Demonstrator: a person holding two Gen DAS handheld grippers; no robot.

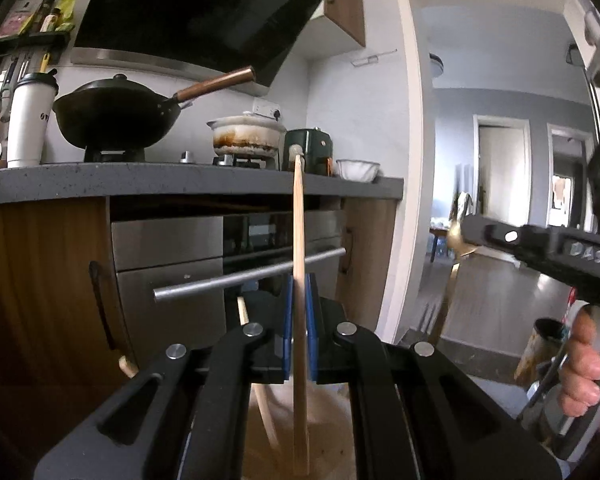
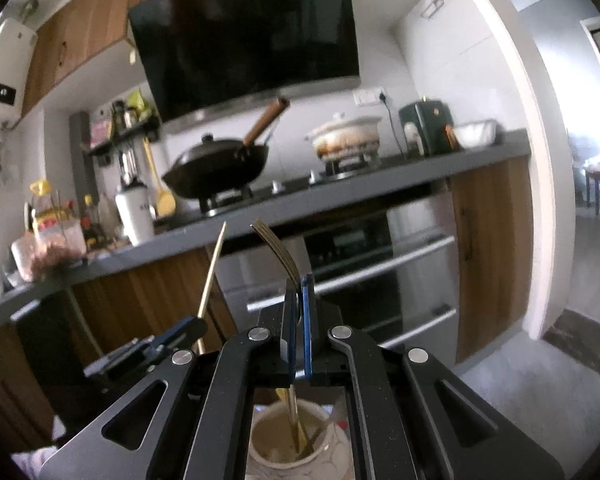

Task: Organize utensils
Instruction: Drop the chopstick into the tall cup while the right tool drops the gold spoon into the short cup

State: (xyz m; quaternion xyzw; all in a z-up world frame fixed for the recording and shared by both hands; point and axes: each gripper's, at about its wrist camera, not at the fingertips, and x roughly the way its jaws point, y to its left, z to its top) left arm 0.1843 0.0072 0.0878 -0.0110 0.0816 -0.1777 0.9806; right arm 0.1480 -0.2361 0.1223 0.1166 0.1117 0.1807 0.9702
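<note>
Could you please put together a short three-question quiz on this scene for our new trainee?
1. True or false: the left gripper is shut on a wooden chopstick.
2. What does the right gripper hold? A) a spoon B) a gold fork C) a whisk
3. Fill in: below the right gripper, the fork's handle reaches down into a white ____.

Key:
1. True; the blue pads clamp it on both sides.
2. B; its tines stick up above the pads.
3. Cup; at least one more utensil leans inside it.
</note>
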